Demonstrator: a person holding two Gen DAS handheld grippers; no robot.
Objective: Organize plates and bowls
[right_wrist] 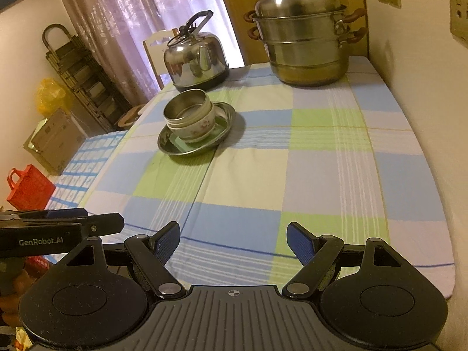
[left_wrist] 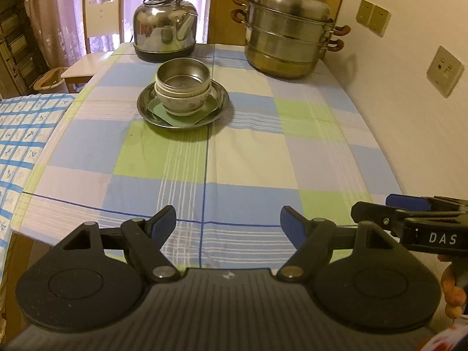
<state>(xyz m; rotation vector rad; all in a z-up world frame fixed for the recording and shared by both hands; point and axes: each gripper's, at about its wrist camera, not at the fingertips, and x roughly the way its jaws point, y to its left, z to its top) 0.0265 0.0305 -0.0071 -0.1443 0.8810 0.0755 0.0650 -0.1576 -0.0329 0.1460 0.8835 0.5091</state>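
A kettle (left_wrist: 164, 26) and steamer pot (left_wrist: 288, 33) stand far behind the stacked bowls (left_wrist: 182, 89), which sit upright on a round metal plate (left_wrist: 182, 117) mid-table. The left gripper (left_wrist: 228, 223) and right gripper (right_wrist: 233, 238) hover near, fingers spread, holding nothing.

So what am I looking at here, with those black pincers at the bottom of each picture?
Those are two hand-held grippers, no robot arm; a person carries one in each hand. Each picture comes from a camera on one gripper, looking along its fingers. The left gripper and the right gripper are both open and hold nothing. On the checked tablecloth sits a metal plate carrying a green square dish, with stacked bowls on it. Behind stand a kettle and a steamer pot.
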